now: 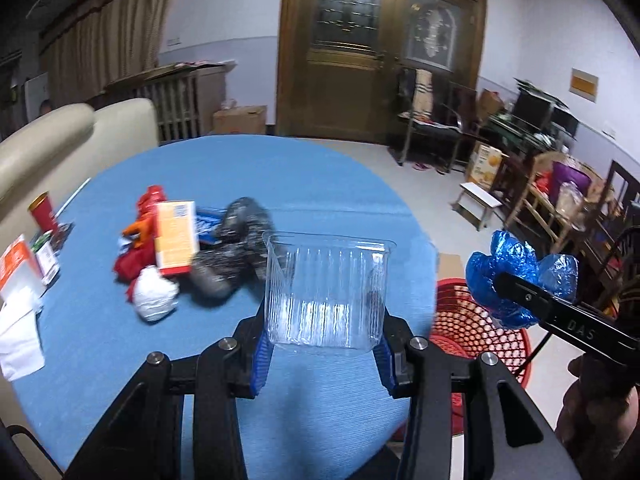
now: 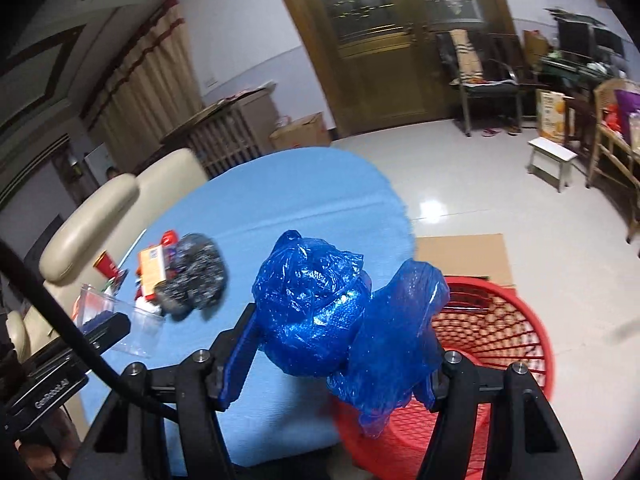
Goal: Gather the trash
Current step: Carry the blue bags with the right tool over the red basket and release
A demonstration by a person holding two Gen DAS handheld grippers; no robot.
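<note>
Right gripper (image 2: 332, 364) clamps a crumpled blue plastic bag (image 2: 320, 304), loose tail hanging right over the red mesh basket (image 2: 516, 328) on the floor. Left: blue round table (image 2: 280, 200) with black crumpled bag (image 2: 192, 276), orange box (image 2: 153, 268), red cup (image 2: 106, 265). Left gripper (image 2: 108, 330) at near left grips a clear plastic container (image 2: 132, 330). Cardboard sheet (image 2: 464, 256) beyond the basket.

trash pile (image 1: 192, 256) on table (image 1: 328, 168) | basket (image 1: 480, 344) right of table
</note>
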